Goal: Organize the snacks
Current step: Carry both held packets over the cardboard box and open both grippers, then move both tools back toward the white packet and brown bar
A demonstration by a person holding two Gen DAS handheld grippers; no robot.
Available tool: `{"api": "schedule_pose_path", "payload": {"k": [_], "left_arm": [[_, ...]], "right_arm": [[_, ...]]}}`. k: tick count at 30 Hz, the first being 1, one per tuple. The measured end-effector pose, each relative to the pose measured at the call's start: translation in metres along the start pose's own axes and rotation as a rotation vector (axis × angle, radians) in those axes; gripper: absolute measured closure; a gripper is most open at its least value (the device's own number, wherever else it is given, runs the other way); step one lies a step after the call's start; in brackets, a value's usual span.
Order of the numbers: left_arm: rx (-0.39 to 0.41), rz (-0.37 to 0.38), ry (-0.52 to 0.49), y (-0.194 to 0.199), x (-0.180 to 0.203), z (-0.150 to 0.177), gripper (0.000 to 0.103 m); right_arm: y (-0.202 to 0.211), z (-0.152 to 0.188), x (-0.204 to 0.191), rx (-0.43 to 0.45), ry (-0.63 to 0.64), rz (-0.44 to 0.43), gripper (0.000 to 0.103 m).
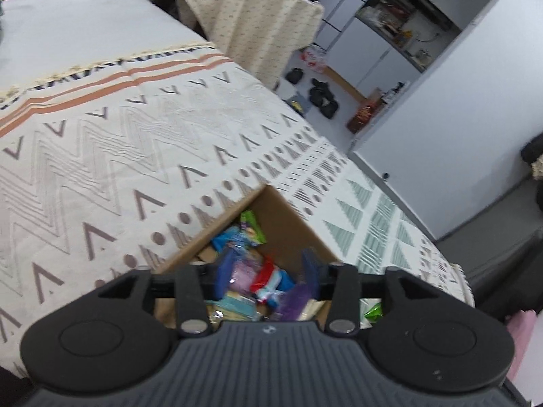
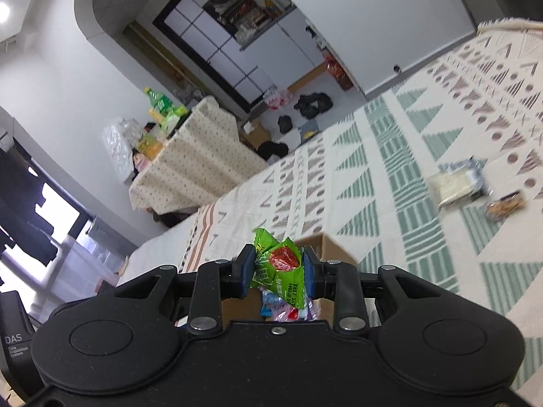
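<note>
So the right gripper has its jaws clamped on a green packet, right in the lower middle of the right wrist view: the blue pads press it from both sides, and the packet's crinkled top sticks up above them while the printed bottom hangs below. Straight under and behind it is the box, brown cardboard, sitting on the bed with its patterned cover. Two more snacks lie loose on the cover at the right edge of that view, a pale packet and just beside it a brown snack, both well apart from the jaws. In the left wrist view the left gripper sits in the lower middle with its jaws released, nothing pinched between them; through the gap you look down into the box, which is full of colourful snacks. A bit of green wrapper peeks out at the lower right, outside the box.
</note>
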State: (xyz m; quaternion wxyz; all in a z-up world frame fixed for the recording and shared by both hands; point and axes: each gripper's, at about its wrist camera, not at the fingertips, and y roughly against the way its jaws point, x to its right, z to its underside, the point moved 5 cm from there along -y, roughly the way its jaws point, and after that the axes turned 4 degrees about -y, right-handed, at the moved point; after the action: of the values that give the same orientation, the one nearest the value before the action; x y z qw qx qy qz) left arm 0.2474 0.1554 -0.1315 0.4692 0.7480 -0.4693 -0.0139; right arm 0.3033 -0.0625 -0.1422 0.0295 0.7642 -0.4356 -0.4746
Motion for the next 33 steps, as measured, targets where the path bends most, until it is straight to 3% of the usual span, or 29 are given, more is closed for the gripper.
{"api": "schedule_pose_path", "payload": {"k": [2, 8, 9, 11, 14, 17, 20, 26, 33], "left_arm": [[0.001, -0.025, 0.02, -0.001, -0.006, -0.002, 0.042], [-0.009, -0.055, 0.028, -0.006, -0.009, -0.001, 0.029], [-0.015, -0.055, 0.023, -0.007, -0.008, 0.0, 0.028], [-0.024, -0.055, 0.01, -0.01, -0.003, 0.003, 0.025], [-0.026, -0.053, -0.017, -0.012, 0.005, 0.007, 0.014], [-0.029, -0.043, -0.054, -0.012, 0.015, 0.012, 0.01], [-0.034, -0.015, -0.105, -0.012, 0.029, 0.019, 0.008], [-0.031, 0.017, -0.234, -0.011, 0.061, 0.038, 0.006], [-0.048, 0.043, -0.314, -0.011, 0.091, 0.057, 0.005]], "right_arm": [[-0.007, 0.007, -0.005, -0.02, 0.005, -0.007, 0.074], [-0.019, 0.021, -0.017, -0.077, 0.019, -0.041, 0.068], [-0.018, 0.021, -0.017, -0.077, 0.022, -0.039, 0.061], [-0.014, 0.019, -0.012, -0.066, 0.014, -0.028, 0.056], [-0.001, 0.011, 0.005, -0.043, -0.005, 0.001, 0.056], [0.014, 0.003, 0.023, -0.021, -0.014, 0.036, 0.054], [0.031, -0.004, 0.045, 0.004, -0.017, 0.08, 0.047], [0.061, -0.014, 0.084, 0.04, -0.031, 0.142, 0.044], [0.087, -0.026, 0.114, 0.084, -0.053, 0.174, 0.036]]}}
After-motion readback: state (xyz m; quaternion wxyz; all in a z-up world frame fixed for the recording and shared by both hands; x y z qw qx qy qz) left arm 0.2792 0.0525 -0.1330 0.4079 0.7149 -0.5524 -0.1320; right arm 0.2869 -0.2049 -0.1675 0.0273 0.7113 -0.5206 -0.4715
